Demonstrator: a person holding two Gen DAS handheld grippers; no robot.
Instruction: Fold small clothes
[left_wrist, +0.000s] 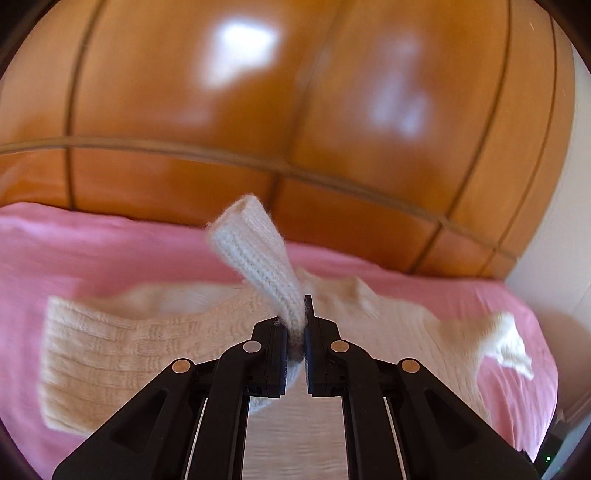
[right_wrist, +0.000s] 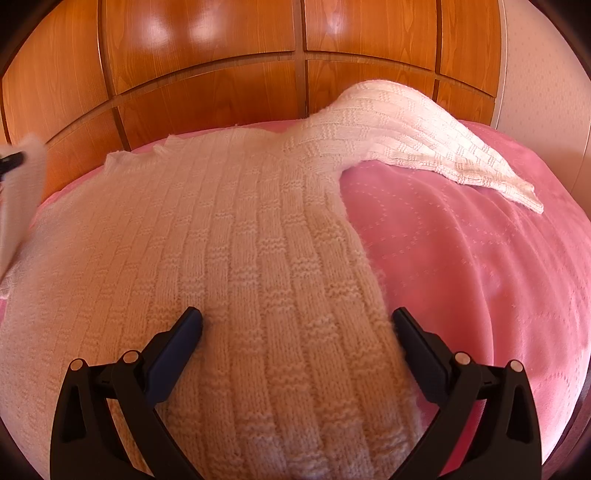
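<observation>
The cream knit sweater lies spread on the pink bed. Left tool pinches 1 sleeve; right tool, jaws spread, straddles the sweater's side edge. It looks soft, floppy, stretchy, so grip edges.

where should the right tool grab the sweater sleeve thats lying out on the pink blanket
Judging by its pose, take the sleeve near the cuff. That tapered end lies flat and free on the pink blanket, away from the sweater body. Come from the right, over bare blanket, one finger sliding under the edge. The right tool is open over the body's edge; the left tool holds the other sleeve.
</observation>
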